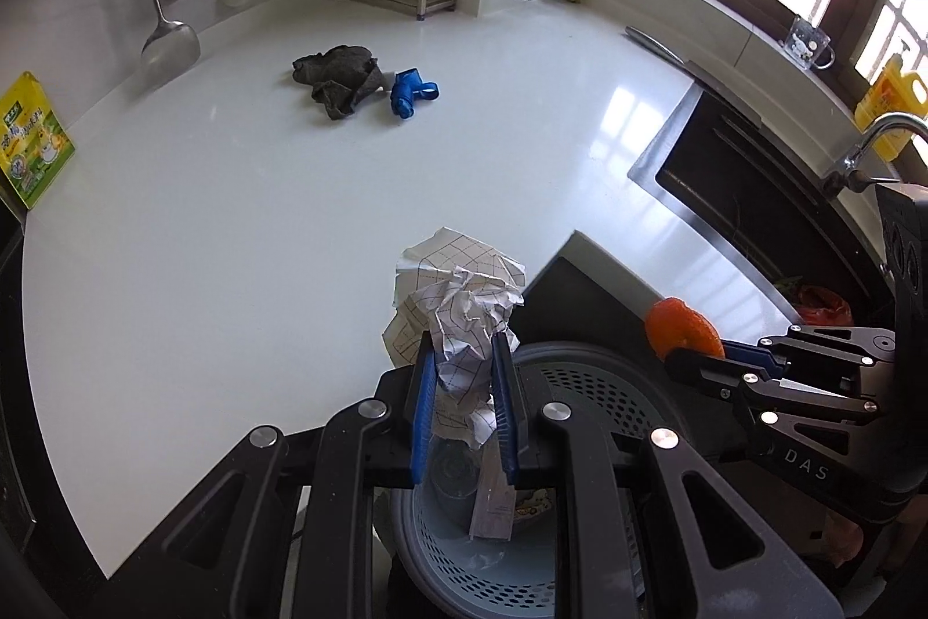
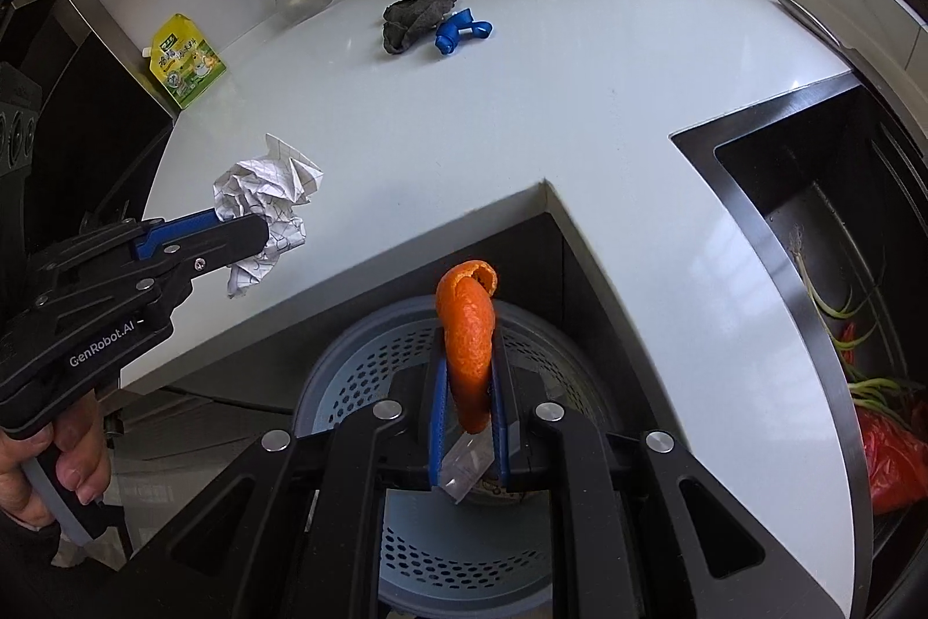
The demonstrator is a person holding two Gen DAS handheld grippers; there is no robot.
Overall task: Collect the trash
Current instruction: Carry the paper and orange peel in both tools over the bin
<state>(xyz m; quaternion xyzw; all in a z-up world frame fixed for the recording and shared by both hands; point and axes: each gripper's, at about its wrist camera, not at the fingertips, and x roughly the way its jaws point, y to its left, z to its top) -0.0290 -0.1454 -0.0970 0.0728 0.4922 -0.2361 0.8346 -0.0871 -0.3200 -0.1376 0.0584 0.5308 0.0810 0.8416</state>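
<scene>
Your left gripper [image 1: 462,364] pinches a crumpled paper ball [image 1: 464,306] over the counter [image 1: 232,224] edge, just beside the perforated bin [image 2: 359,375] below. Your right gripper [image 2: 468,375] pinches an orange peel [image 2: 468,323] directly above that bin. Far back on the counter, 2 items lie touching: a dark rag [image 2: 414,18] and a blue plastic piece [image 2: 461,32]. The sink [image 2: 812,224] sits at right.

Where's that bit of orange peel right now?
The orange peel is pinched in the right gripper, hanging above the grey perforated bin just off the counter's edge.
</scene>
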